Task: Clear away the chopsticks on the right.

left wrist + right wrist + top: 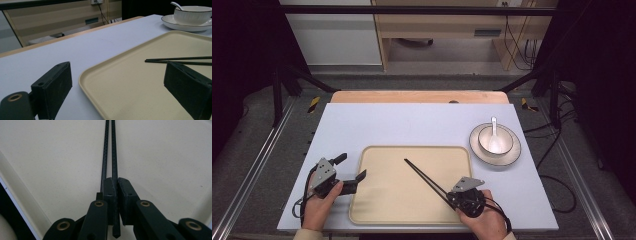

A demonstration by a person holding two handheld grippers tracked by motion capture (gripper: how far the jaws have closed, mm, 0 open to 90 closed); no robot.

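Right gripper (455, 196) clamped on one black chopstick (114, 157), its twin alongside, low over the beige tray (377, 210). Left gripper (350, 171) agape at the tray's left rim. Recommend lowering level before release, lest they roll.

lab | black frame rig (422, 10) | floor cables (557, 145)

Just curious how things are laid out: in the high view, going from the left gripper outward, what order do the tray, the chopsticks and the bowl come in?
From the left gripper:
1. Tray, right under its jaw, at table centre.
2. Chopsticks, on the tray, held in the right gripper.
3. Bowl, far right, on its plate.
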